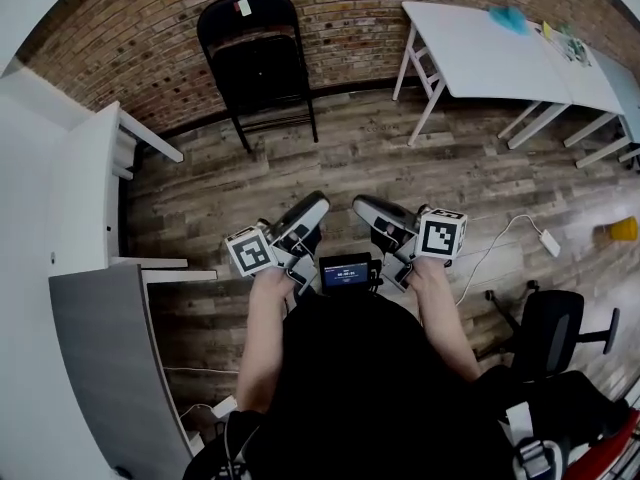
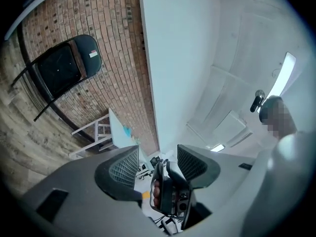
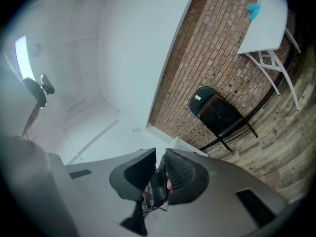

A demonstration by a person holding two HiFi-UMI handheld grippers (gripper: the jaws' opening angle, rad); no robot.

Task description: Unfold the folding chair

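**A:** Where is the chair?

**B:** The chair [image 1: 258,58] stands folded, seat up flat against its back. It leans on the brick wall [image 1: 350,28] with its feet on the wood floor [image 1: 400,158].

**A:** And the grippers?

**B:** Both are well apart from the chair, side by side close in front of the person, angled toward each other.

**A:** How do the jaws stand?

**B:** On the left gripper [image 2: 159,154] the jaws stand wide, with nothing between them. On the right gripper [image 3: 159,158] the jaws are narrow, leaving a slim gap, and they grip nothing.

**A:** Anything beside the chair?

**B:** A white counter [image 1: 480,53] stands to the chair's right in the head view, by the same wall, not touching the chair.
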